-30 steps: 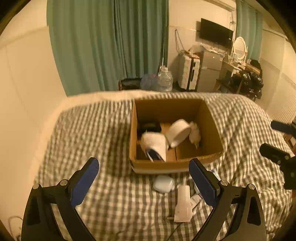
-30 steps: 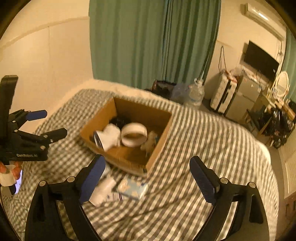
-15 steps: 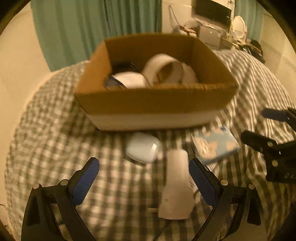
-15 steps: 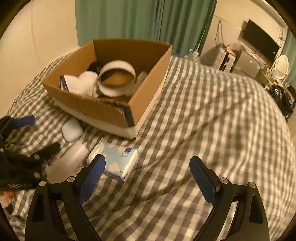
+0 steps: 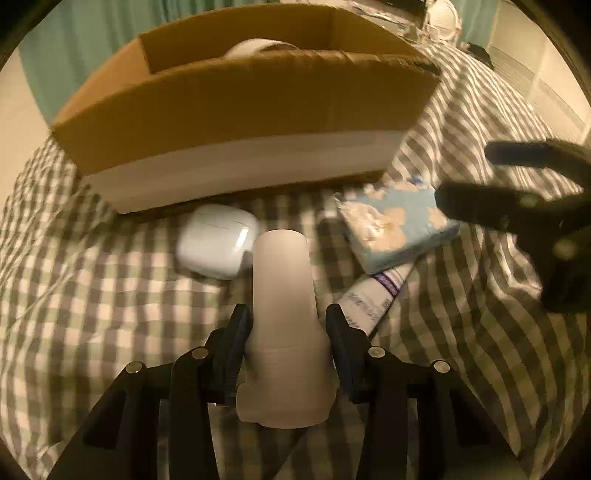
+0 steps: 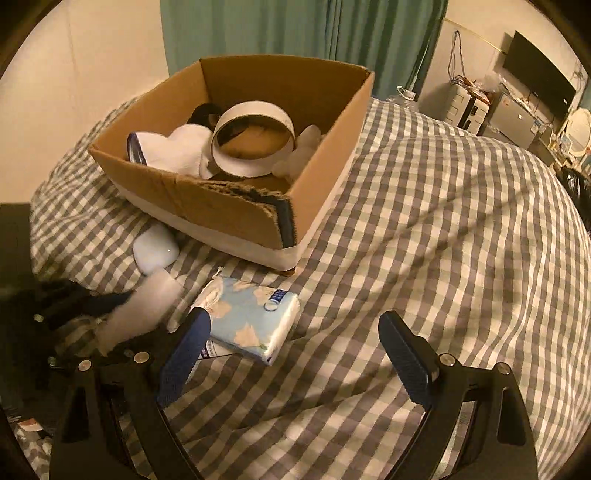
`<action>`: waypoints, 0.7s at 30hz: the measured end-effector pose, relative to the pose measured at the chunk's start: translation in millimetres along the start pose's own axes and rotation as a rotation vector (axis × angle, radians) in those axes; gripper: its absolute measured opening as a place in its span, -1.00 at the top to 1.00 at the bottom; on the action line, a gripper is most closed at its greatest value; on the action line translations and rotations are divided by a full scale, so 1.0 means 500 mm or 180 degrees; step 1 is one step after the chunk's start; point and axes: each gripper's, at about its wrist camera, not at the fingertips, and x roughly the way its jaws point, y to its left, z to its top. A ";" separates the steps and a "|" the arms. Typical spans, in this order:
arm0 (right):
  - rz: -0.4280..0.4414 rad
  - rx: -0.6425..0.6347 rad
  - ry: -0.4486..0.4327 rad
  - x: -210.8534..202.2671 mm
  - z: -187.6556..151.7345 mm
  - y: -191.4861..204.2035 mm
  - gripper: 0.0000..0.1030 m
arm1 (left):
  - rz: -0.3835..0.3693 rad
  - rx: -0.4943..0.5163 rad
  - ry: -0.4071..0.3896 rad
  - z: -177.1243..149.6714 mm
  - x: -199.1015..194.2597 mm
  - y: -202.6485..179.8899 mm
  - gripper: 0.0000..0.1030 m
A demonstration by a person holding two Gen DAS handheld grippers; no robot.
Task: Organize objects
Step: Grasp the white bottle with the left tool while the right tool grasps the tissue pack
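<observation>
My left gripper (image 5: 288,325) is shut on a frosted white bottle (image 5: 282,317) lying on the checked bedspread; it also shows in the right wrist view (image 6: 144,314). A white earbud case (image 5: 218,245) lies just beyond it, in front of the cardboard box (image 5: 236,122). A blue tissue pack (image 5: 395,225) lies to the right with a white tube (image 5: 373,295) under it. My right gripper (image 6: 295,358) is open and empty, low over the bed with the tissue pack (image 6: 251,321) just ahead of its left finger. The box (image 6: 325,155) holds a tape roll (image 6: 255,144) and white items.
The bed fills both views, with bare checked cover to the right of the box (image 6: 461,240). Green curtains (image 6: 295,33) hang behind. A TV (image 6: 535,81) and furniture stand at the far right. The right gripper appears at the right edge of the left wrist view (image 5: 532,210).
My left gripper moved down and forward to the bottle and closed on it. My right gripper came a little closer to the tissue pack and stayed open.
</observation>
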 end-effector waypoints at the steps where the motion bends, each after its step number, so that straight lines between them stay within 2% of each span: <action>1: -0.0009 -0.0024 0.0006 0.001 0.001 0.005 -0.80 | -0.0016 -0.0072 -0.0030 -0.002 -0.012 0.010 0.16; 5: 0.0002 -0.0041 0.0081 0.012 0.011 0.028 -0.80 | -0.0087 -0.0232 -0.0153 -0.006 -0.054 0.045 0.16; 9: 0.0003 -0.0036 0.0241 0.047 0.020 0.057 -0.80 | 0.0048 -0.0266 -0.0278 -0.009 -0.084 0.073 0.16; 11: -0.0008 -0.0030 0.0305 0.064 0.021 0.069 -0.80 | -0.0012 -0.0252 -0.0308 0.004 -0.082 0.098 0.16; 17: -0.0257 -0.0094 0.0447 0.103 0.015 0.098 -0.80 | 0.0003 -0.0205 -0.0351 0.009 -0.089 0.113 0.16; 19: -0.0274 -0.0097 0.0503 0.112 0.009 0.097 -0.56 | -0.0006 -0.0231 -0.0336 0.013 -0.086 0.112 0.16; 21: -0.0213 -0.0118 0.0464 0.102 0.006 0.098 -0.56 | 0.0003 -0.0246 -0.0328 0.009 -0.087 0.113 0.16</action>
